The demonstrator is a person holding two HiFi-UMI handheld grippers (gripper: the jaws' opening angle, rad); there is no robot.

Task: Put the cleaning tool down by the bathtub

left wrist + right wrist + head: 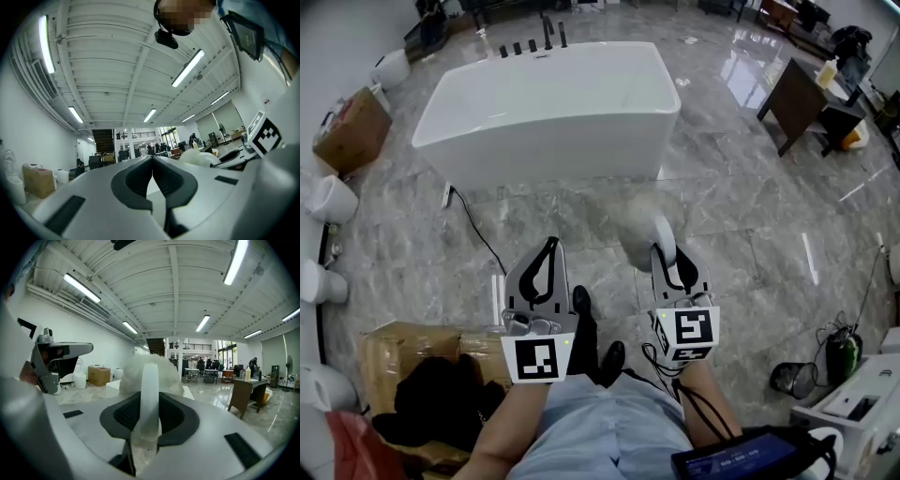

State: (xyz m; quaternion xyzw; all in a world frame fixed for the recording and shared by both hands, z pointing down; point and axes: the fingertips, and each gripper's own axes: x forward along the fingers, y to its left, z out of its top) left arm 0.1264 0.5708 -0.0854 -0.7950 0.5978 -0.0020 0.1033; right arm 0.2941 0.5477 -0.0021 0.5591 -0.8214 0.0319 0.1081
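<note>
The white bathtub (553, 94) stands on the marble floor ahead of me. My right gripper (673, 267) is shut on the cleaning tool (642, 225), a white handle with a fluffy pale head that points toward the tub's near right corner, above the floor. In the right gripper view the handle (150, 385) runs upright between the jaws of the right gripper (150, 401), and the fluffy head (147, 369) hides part of the tub (111, 384). My left gripper (549, 246) is shut with nothing in it; in its own view, the left gripper (152, 160) has its jaws meeting at the tips.
A black cable (476, 228) trails over the floor from the tub's left corner. A cardboard box (352, 127) and white fixtures (333, 197) line the left wall. An open box with dark cloth (422, 380) sits at my left. A brown table (802, 94) stands at the right.
</note>
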